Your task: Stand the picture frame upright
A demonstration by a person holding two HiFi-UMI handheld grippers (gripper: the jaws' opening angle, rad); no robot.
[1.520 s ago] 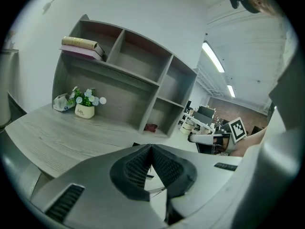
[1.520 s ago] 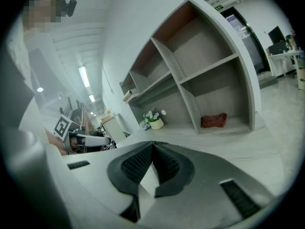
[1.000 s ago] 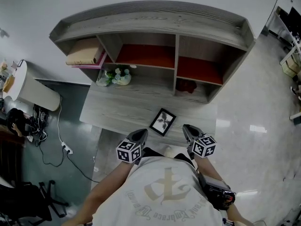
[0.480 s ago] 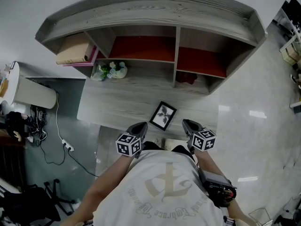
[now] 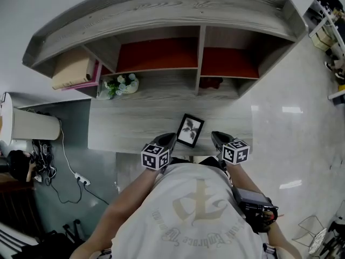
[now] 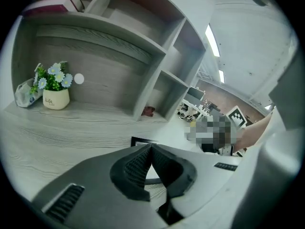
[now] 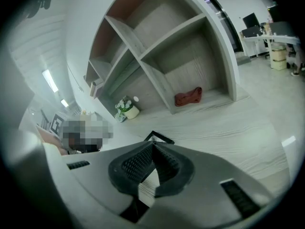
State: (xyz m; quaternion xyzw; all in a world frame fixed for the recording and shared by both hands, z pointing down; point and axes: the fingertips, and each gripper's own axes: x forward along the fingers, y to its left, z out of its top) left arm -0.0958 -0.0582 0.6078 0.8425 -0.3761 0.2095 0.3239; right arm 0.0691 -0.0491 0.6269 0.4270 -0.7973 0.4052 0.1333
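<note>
A black picture frame (image 5: 190, 130) with a plant print lies flat near the front edge of the grey wooden desk (image 5: 135, 125). My left gripper (image 5: 171, 137) is shut and empty, its tip just left of the frame. My right gripper (image 5: 214, 136) is shut and empty too, a little to the frame's right. In the left gripper view only a corner of the frame (image 6: 142, 140) shows above the closed jaws. The right gripper view shows the frame's far corner (image 7: 159, 137) just past its closed jaws.
A shelf unit (image 5: 199, 53) stands at the desk's back. It holds a flower pot (image 5: 119, 84), stacked books (image 5: 73, 70) and a red cloth (image 5: 211, 82). A white bin (image 5: 32, 124) and cables (image 5: 75, 171) lie on the floor at left.
Both grippers have sunk and come forward to the desk's front edge, on either side of the frame. The frame has not moved on the desk.
</note>
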